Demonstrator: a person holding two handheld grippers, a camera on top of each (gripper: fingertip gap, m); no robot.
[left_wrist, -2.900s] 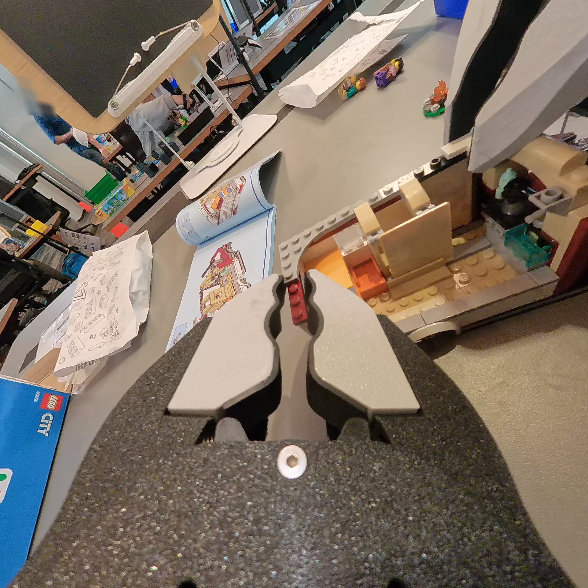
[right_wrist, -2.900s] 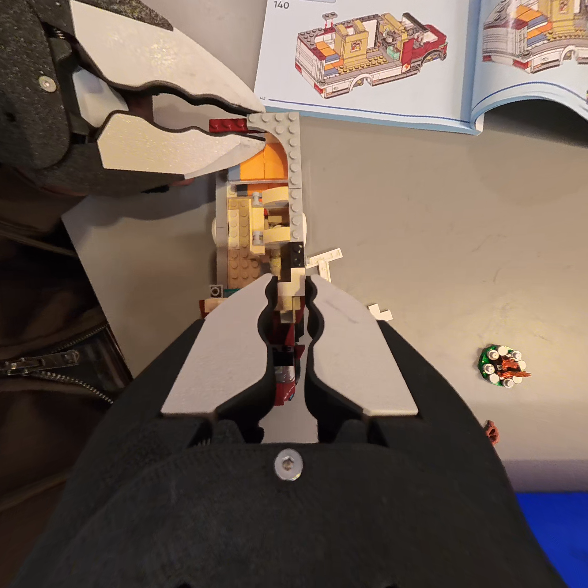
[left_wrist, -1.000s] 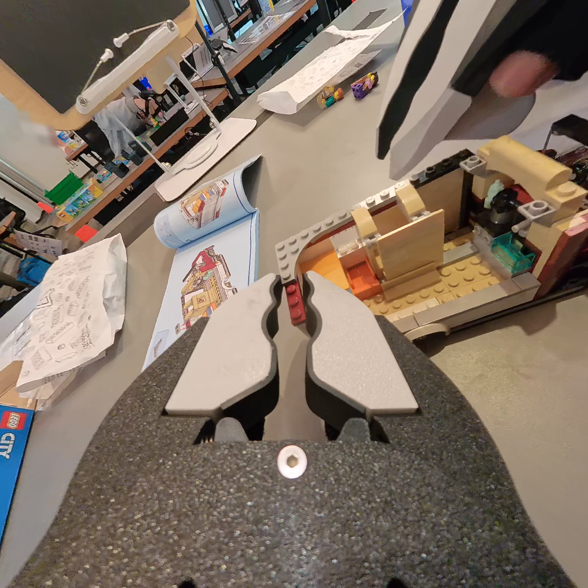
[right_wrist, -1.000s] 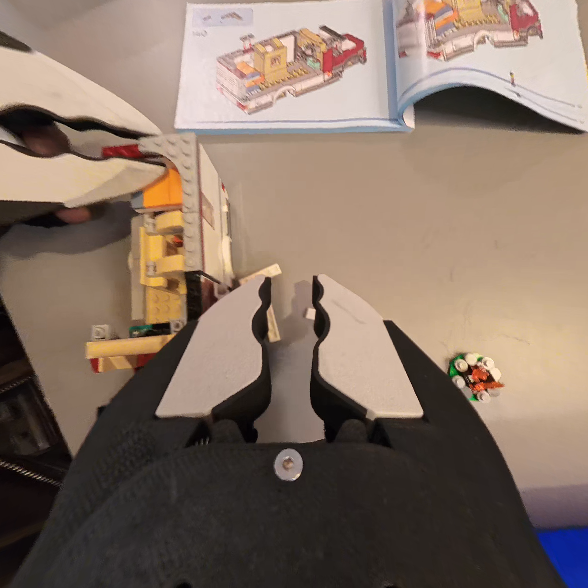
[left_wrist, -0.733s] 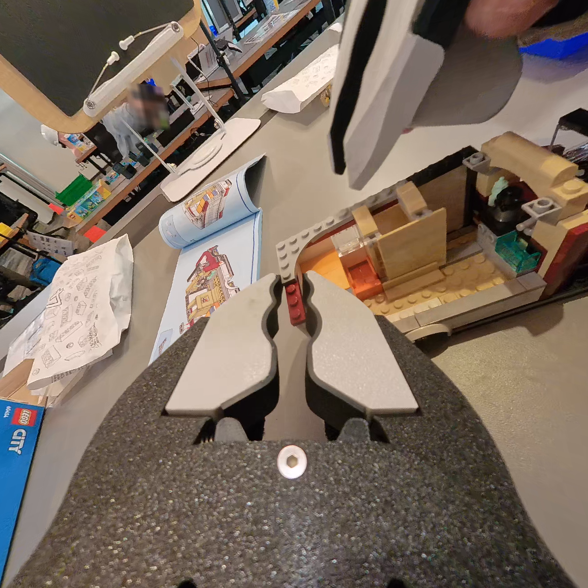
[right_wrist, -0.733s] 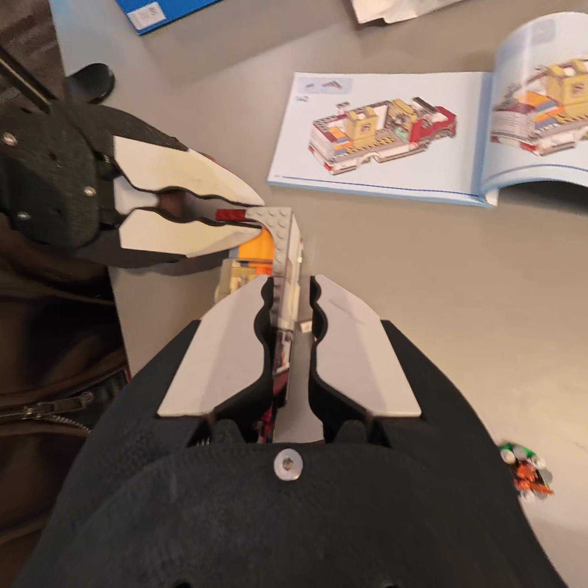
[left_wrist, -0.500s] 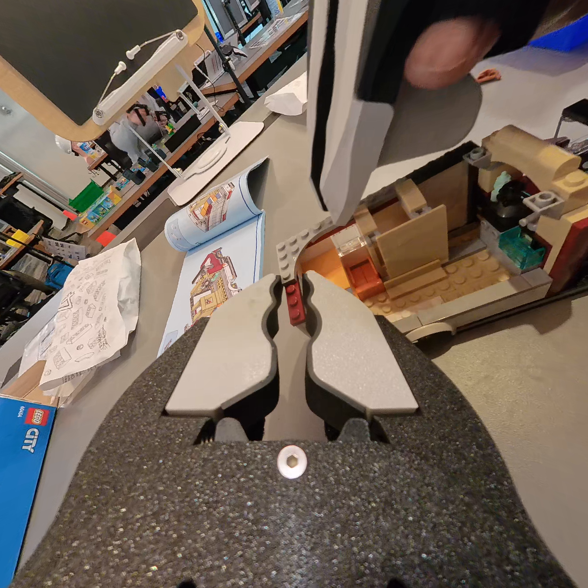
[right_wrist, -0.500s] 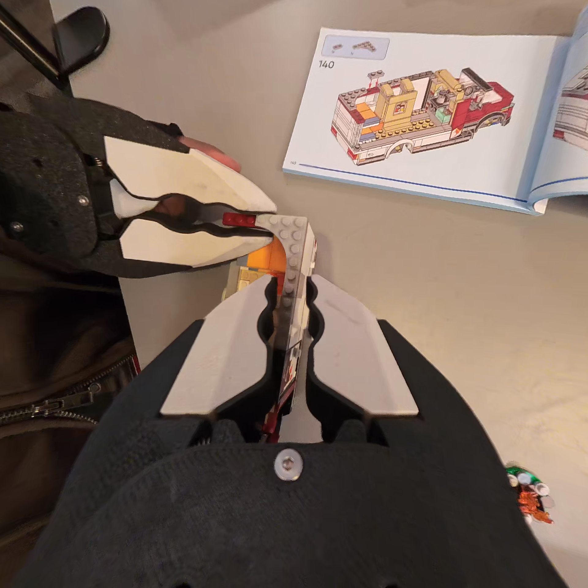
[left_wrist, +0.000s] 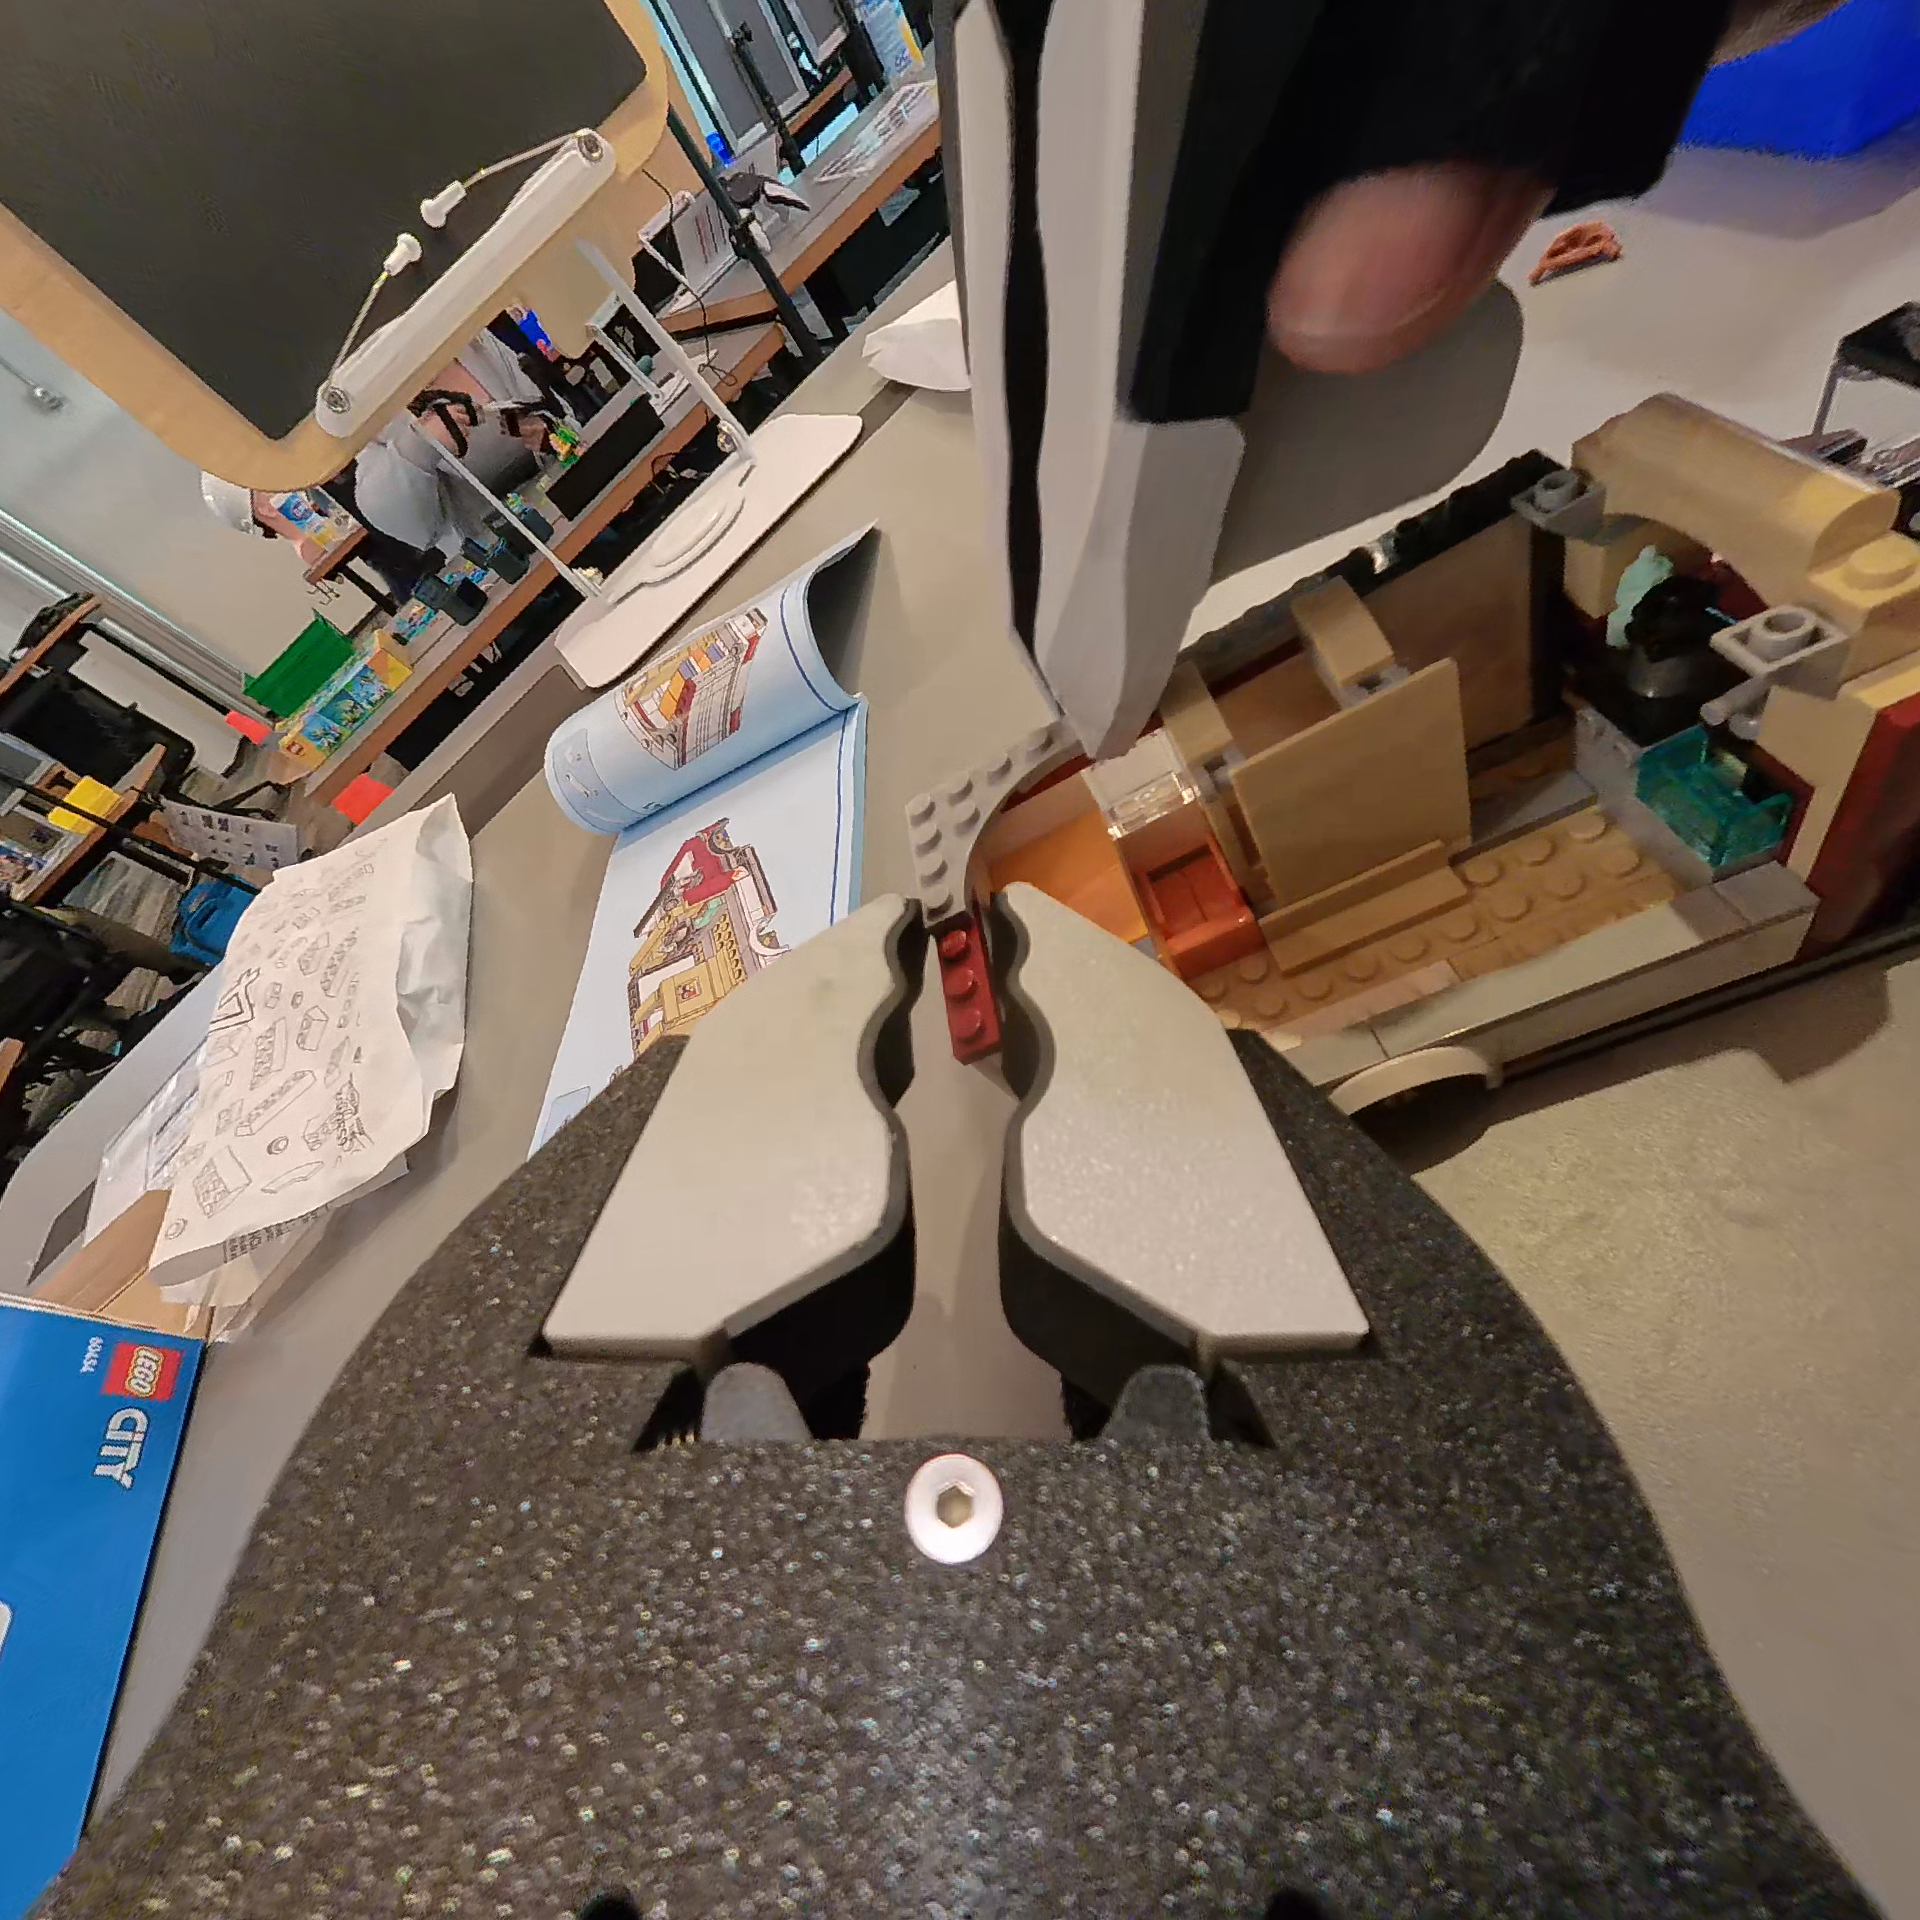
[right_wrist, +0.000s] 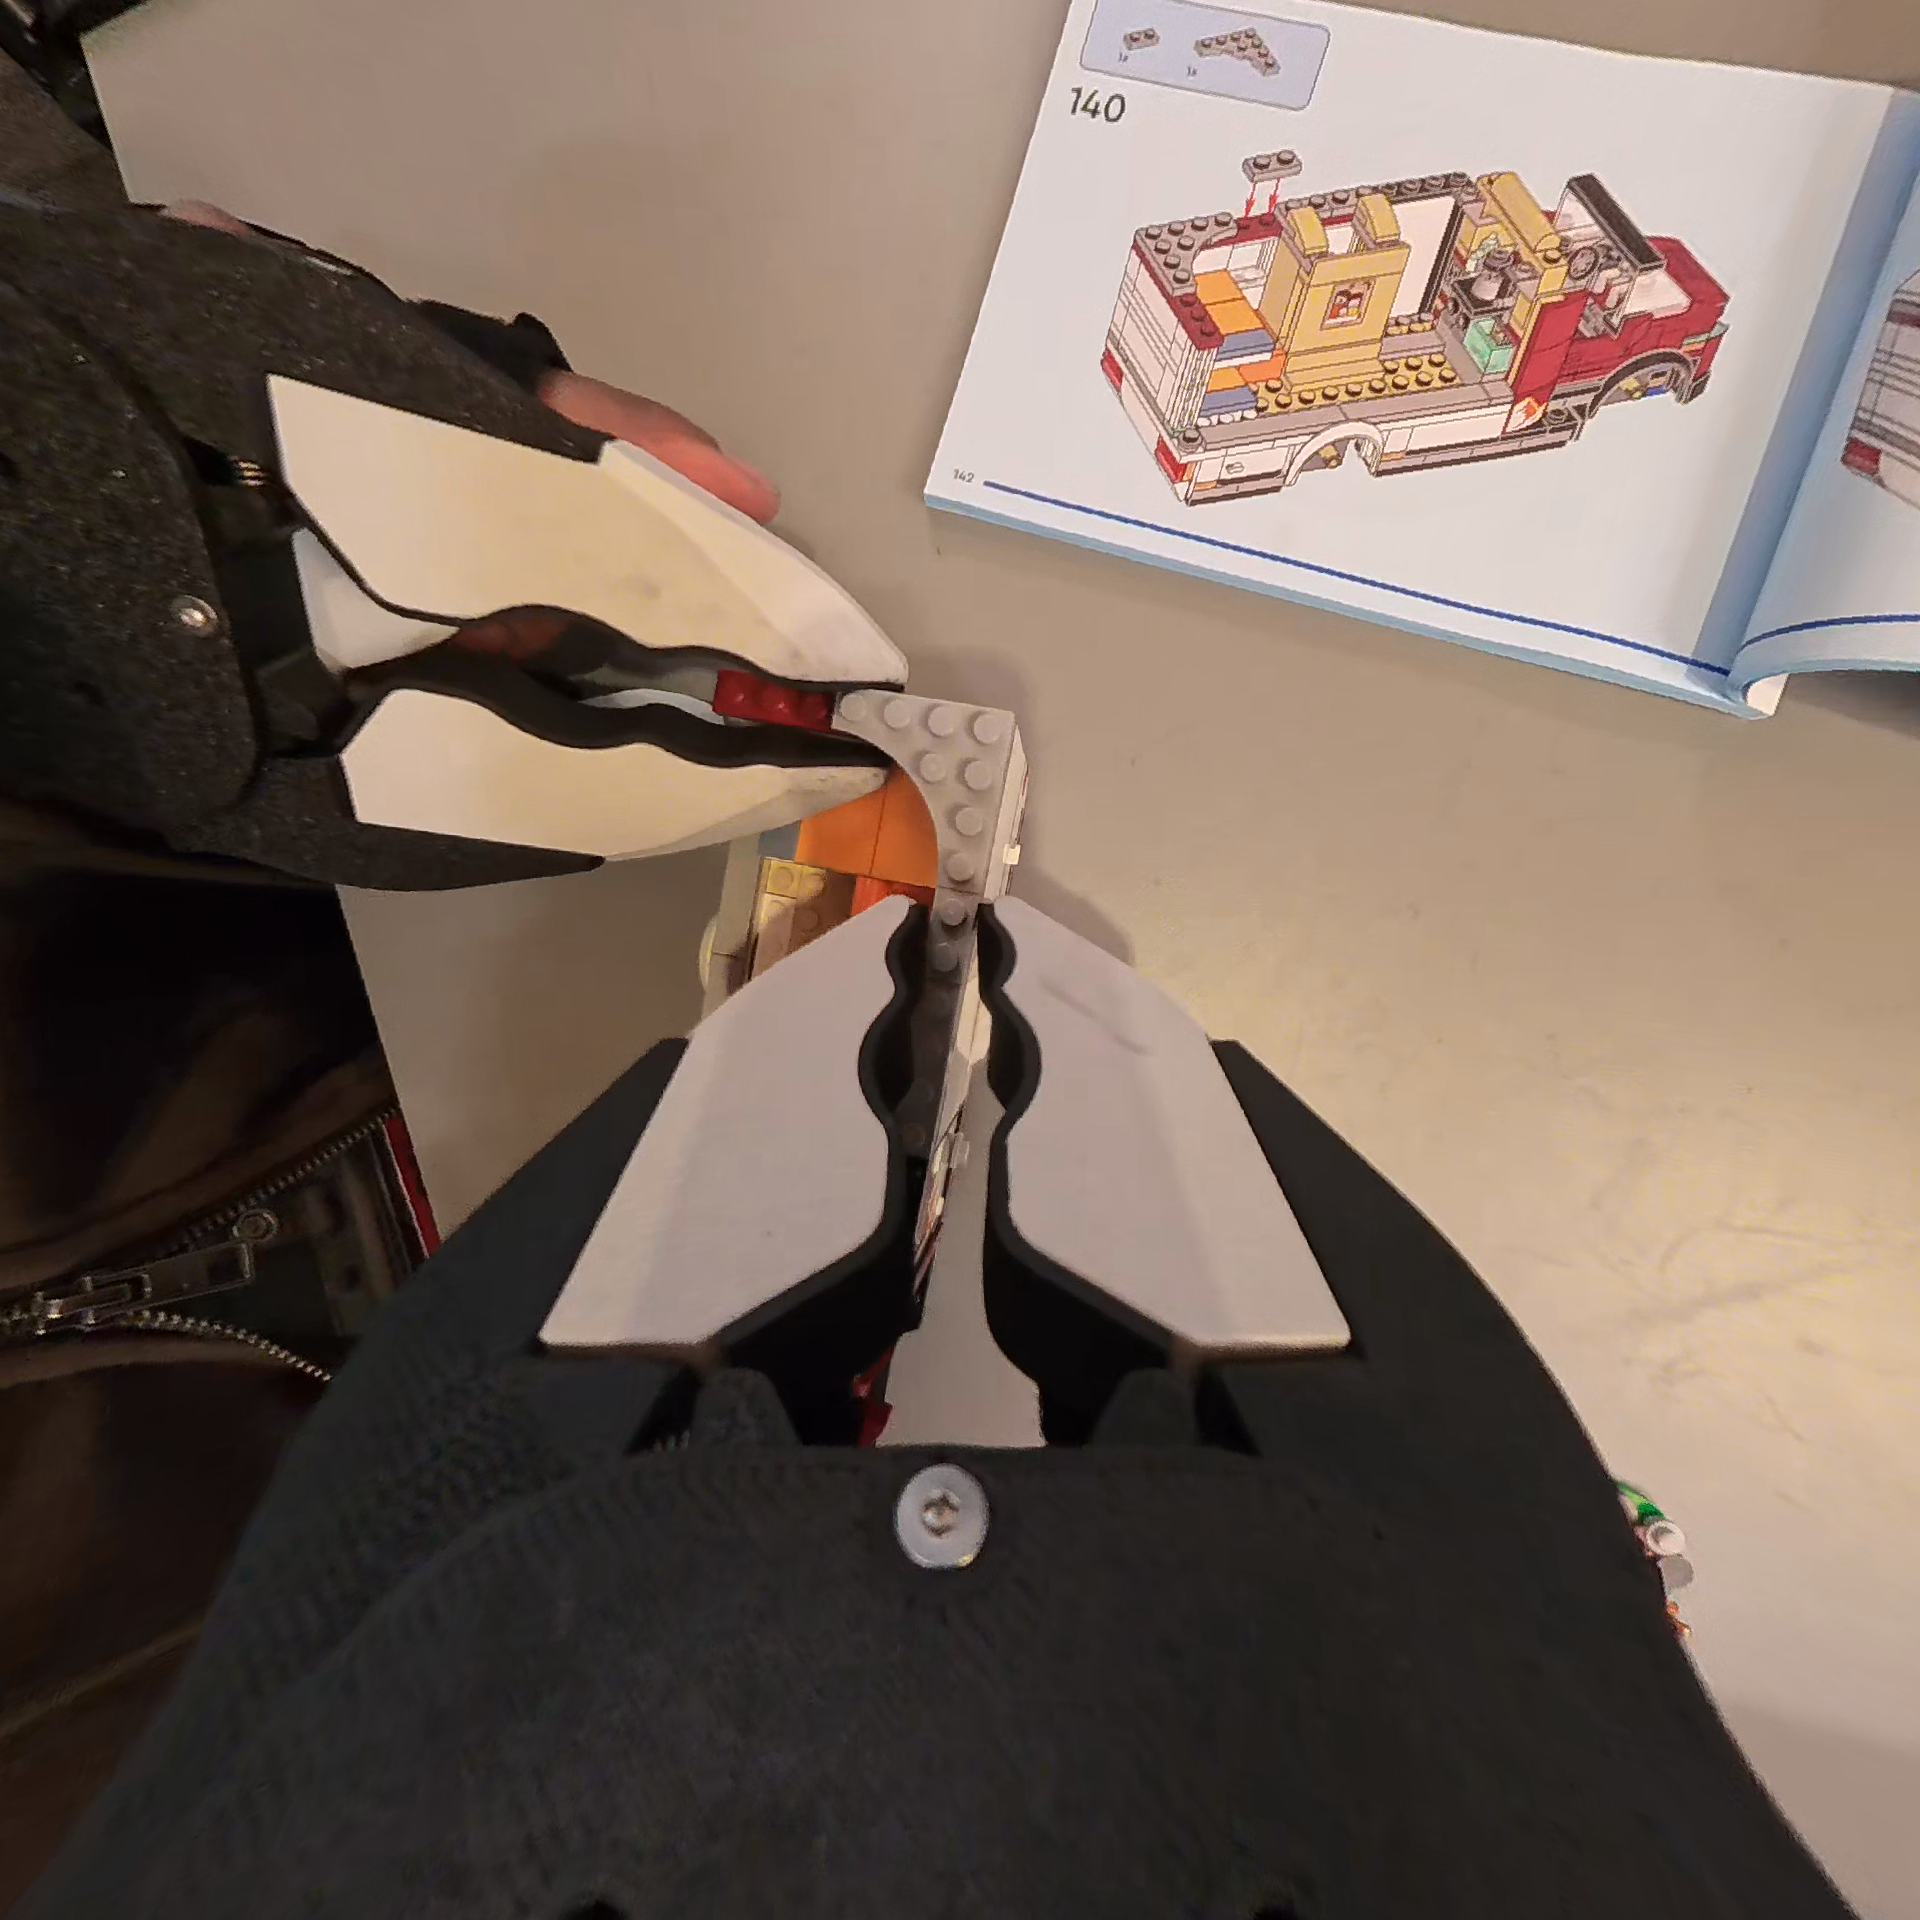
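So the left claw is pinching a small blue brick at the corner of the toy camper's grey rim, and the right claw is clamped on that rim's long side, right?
Not quite: the brick in the left claw is dark red, not blue, as the left wrist view shows. The rest holds: it sits at the corner of the camper's grey rim, and the right claw is closed on the rim's long side.

I see a grey surface (left_wrist: 1662, 1247) filling the lower right; upper left, a dark wood-edged panel (left_wrist: 260, 156) with a white lamp (left_wrist: 468, 281), and long wooden desks (left_wrist: 727, 260) beyond.
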